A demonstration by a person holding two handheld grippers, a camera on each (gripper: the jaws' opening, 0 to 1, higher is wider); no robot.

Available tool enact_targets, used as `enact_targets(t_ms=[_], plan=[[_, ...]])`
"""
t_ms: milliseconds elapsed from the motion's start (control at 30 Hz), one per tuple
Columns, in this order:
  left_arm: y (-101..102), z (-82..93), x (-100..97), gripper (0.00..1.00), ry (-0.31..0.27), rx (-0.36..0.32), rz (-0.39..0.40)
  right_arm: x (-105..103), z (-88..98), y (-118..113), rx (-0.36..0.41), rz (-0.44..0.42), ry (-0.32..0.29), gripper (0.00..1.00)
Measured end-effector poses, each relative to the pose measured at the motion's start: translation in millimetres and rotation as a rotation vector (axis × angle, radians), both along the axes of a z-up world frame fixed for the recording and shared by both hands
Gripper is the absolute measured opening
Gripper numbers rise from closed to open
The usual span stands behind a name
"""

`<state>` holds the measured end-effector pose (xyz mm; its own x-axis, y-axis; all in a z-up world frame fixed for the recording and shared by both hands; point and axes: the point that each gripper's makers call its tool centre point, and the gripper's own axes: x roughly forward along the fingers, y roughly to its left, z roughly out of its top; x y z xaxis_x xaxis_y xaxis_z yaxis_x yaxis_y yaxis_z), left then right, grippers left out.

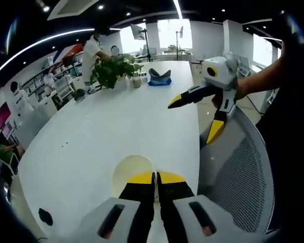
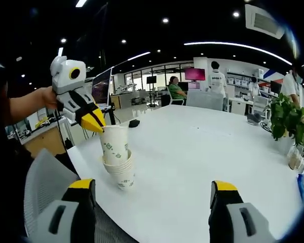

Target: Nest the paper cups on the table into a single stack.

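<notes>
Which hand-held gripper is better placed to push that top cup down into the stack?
Left. The left hand-held gripper is shut on the top cup's rim, over the stack. The right one is open, away from it.

Colours and patterns, both views.
White counter (image 2: pixel 202 152), glossy. Paper cups (image 2: pixel 117 162) white with small green printed marks; cup interior pale cream-yellow in left gripper view (image 1: pixel 134 169). Left tongs (image 2: pixel 92 120): white-grey body, black jaws, yellow tips; same black-and-yellow with grey base up close (image 1: pixel 156 178). Right tongs (image 1: pixel 195 116): white housing, black jaws tipped yellow; own jaws black, yellow-capped, grey bases (image 2: pixel 154 195). Grey mesh chair back (image 1: pixel 243 177). Green leafy plant (image 1: pixel 111 71), also (image 2: pixel 289 119). Blue object (image 1: pixel 159 78) at far counter end. Small black patch (image 1: pixel 45 216) near counter edge. Magenta screen (image 2: pixel 195 74) in background.
</notes>
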<state>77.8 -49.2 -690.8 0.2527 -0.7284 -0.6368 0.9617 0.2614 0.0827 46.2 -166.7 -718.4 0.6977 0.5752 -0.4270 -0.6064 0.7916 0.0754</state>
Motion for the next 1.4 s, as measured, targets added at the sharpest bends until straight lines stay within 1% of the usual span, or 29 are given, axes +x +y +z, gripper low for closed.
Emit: enact_targets(t_ms=[67, 200, 300, 367, 600, 700, 733, 833, 1000, 1100, 1167, 1300, 1400], plan=[[0, -7.5, -1.0, 0.00, 0.008, 0.020, -0.003, -1, -1.6, 1, -0.004, 0.004, 0.005, 0.95], [-1, -19.4, -2.6, 0.00, 0.044, 0.033, 0.006, -3, -2.8, 3, -0.005, 0.008, 0.010, 0.95], [-2, -34.0, -5.9, 0.00, 0.076, 0.050, -0.004, -4, -4.6, 4, -0.015, 0.013, 0.014, 0.95], [-5, -34.8, -10.7, 0.00, 0.102, 0.047, -0.010, -4, -4.8, 3, -0.014, 0.014, 0.014, 0.95], [-8, -50.5, -14.3, 0.00, 0.171, 0.026, -0.038, -4, -6.2, 2, -0.018, 0.011, 0.018, 0.94], [-11, -51.5, -17.9, 0.01, 0.193, 0.026, -0.051, -4, -6.3, 2, -0.020, 0.010, 0.019, 0.94], [-11, -55.2, -19.1, 0.01, 0.210, 0.026, -0.060, -4, -6.3, 2, -0.020, 0.010, 0.019, 0.94], [-11, -62.3, -19.9, 0.01, 0.226, 0.041, -0.076, -3, -6.0, 2, -0.016, 0.008, 0.020, 0.94], [-13, -68.5, -23.2, 0.02, 0.216, 0.062, -0.108, -3, -6.3, 2, -0.015, 0.006, 0.020, 0.94], [-10, -77.9, -20.7, 0.03, 0.208, 0.105, -0.115, -3, -7.2, 2, -0.018, 0.008, 0.022, 0.94], [-12, -75.0, -24.7, 0.03, 0.202, 0.110, -0.121, -3, -7.2, 2, -0.020, 0.009, 0.021, 0.94], [-10, -73.0, -23.9, 0.04, 0.197, 0.104, -0.117, -4, -7.8, 3, -0.025, 0.012, 0.021, 0.94], [-10, -68.2, -23.6, 0.09, 0.196, 0.082, -0.108, -4, -8.5, 3, -0.028, 0.016, 0.024, 0.94]])
